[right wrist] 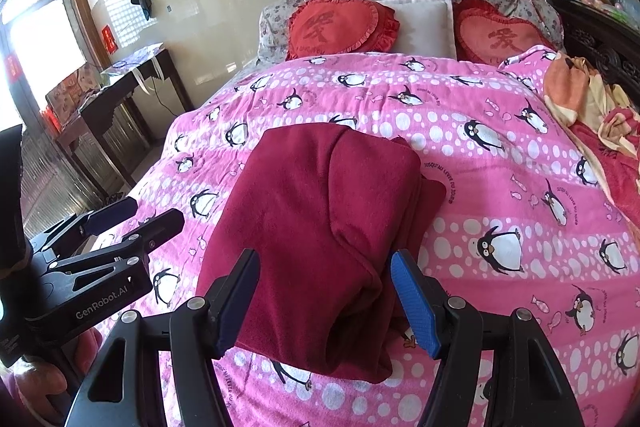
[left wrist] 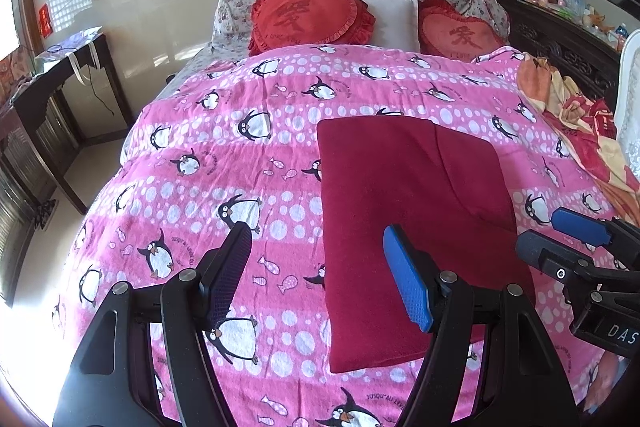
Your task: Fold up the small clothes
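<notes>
A dark red garment lies folded into a rectangle on the pink penguin blanket. In the right wrist view the garment lies straight ahead, its near edge between my fingers. My left gripper is open and empty, hovering over the blanket at the garment's left edge. My right gripper is open and empty above the garment's near end. The right gripper also shows in the left wrist view; the left gripper shows in the right wrist view.
Two red heart cushions and a white pillow lie at the head of the bed. A crumpled orange and red cloth lies at the bed's right side. A dark wooden desk stands to the left.
</notes>
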The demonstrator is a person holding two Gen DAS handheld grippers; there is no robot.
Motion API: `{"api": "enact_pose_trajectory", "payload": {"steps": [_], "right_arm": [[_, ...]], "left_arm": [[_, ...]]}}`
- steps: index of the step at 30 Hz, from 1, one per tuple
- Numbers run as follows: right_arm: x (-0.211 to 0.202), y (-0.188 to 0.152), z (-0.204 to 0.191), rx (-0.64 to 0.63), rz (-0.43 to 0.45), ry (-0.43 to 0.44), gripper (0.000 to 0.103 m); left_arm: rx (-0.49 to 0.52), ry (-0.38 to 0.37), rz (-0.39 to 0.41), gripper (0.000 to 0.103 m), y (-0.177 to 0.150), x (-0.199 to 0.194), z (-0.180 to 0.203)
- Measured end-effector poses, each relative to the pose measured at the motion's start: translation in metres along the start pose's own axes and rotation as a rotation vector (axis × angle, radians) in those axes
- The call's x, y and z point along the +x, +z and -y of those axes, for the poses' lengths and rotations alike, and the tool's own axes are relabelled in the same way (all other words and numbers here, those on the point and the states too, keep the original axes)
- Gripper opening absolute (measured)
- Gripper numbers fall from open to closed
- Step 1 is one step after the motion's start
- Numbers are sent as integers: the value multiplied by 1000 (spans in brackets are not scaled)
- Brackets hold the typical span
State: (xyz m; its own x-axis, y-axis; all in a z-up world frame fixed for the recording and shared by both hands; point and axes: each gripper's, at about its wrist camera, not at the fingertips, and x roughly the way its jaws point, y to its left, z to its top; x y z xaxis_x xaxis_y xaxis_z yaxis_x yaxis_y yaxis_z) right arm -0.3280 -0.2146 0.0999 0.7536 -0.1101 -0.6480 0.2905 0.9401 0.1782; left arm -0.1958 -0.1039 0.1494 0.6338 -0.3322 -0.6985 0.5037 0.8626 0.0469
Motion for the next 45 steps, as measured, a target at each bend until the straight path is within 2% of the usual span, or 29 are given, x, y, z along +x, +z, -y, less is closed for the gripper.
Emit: {"api": "enact_pose_trajectory", "payload": {"steps": [18, 28, 36, 42, 43, 45], "right_arm": [[12, 1, 2, 10, -30, 4, 66], [13, 1, 7, 25, -31, -1, 66], [15, 1, 12, 31, -39, -11, 66], [18, 0, 14, 35, -49, -13, 66], [19, 0, 14, 34, -51, -13, 66], [21, 0, 14, 33, -54, -11, 66]], "left_arm": [[-6, 13, 0, 69, 2, 4, -3], [26, 22, 82, 69, 0, -3, -1], [6, 6, 34, 69, 0, 6, -3], [-8, 23, 29, 69, 0, 7, -5], [-9, 36, 31, 70, 0, 6, -5], [4, 109, 23, 71, 0, 7, -4]]}}
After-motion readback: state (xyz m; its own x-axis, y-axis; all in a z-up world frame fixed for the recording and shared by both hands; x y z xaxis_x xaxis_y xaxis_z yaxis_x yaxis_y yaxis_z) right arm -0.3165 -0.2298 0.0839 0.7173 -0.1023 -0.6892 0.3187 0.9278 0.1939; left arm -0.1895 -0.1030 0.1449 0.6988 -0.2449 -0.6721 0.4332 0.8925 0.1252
